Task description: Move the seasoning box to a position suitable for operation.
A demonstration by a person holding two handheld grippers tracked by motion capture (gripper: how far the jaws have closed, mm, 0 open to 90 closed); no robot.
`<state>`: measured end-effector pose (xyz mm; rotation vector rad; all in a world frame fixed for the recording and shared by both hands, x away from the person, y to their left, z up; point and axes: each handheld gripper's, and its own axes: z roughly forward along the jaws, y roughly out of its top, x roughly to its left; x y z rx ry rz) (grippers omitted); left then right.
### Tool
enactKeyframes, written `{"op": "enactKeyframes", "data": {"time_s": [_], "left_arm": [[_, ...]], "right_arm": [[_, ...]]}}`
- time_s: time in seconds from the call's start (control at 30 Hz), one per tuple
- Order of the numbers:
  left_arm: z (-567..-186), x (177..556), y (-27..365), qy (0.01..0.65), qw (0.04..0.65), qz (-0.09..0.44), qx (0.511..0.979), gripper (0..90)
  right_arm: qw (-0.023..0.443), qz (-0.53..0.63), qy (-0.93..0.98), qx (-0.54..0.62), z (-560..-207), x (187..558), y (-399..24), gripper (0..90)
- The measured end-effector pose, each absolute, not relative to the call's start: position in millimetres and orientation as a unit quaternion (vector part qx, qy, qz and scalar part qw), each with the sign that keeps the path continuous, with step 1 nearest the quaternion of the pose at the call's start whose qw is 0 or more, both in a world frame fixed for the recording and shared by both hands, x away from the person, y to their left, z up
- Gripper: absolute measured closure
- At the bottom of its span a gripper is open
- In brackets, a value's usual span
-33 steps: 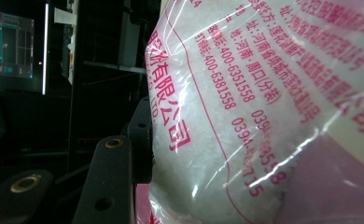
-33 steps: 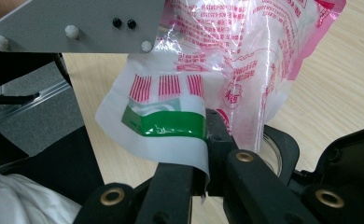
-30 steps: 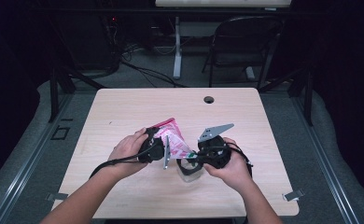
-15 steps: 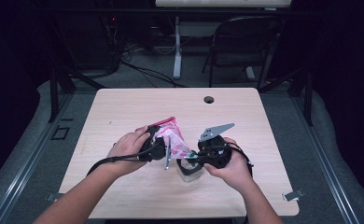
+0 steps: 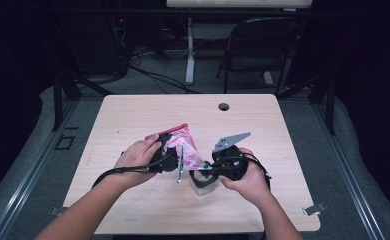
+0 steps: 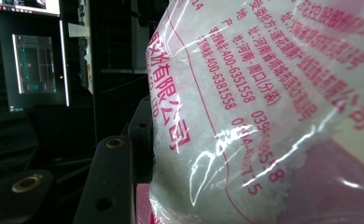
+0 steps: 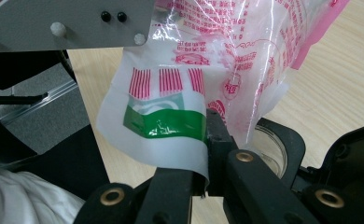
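The right claw [image 7: 207, 154] is clenching its two black jaws on the lower corner of a clear plastic bag [image 7: 203, 70] printed in red characters with a green band, and that pinch looks meant to anchor the corner so the pouch can be steered rather than left to flop. The left claw [image 5: 169, 156] is grasping the same bag higher up, its jaws standing part-way apart around the bulk of white granular contents pressing against the film [image 6: 264, 116] (the pack is thick there, so the jaws cannot come together). Held from both ends this way, the bag [image 5: 187, 149] is hanging tilted just above the desk [image 5: 133, 115], between the person's left hand [image 5: 138, 159] and right hand [image 5: 250, 180], not resting on the wood. Directly below its lower end a small clear jar [image 5: 203, 181] is standing on the desk, its round rim [image 7: 269, 149] showing just behind the right claw's jaws; the bag seems to be positioned over that opening so the contents can be tipped in, though I cannot tell whether the bag is open yet. Farther out, the pale desk is carrying a round cable hole [image 5: 224, 106] near its far edge, and a folding chair [image 5: 260, 45] is standing beyond it in the dark.
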<state>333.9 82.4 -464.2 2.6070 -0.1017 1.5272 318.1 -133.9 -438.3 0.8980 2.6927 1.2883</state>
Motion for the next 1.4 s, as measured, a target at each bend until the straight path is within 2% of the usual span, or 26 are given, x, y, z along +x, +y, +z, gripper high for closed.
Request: {"op": "enactKeyframes", "data": {"time_s": [1.4], "left_arm": [[-470.1, 325.0, 73.8, -0.084, 0.031, 0.549, 0.831, 58.8]], "right_arm": [[-0.006, 0.393, 0.87, 0.298, -449.6, 319.7, -137.9, 90.0]]}}
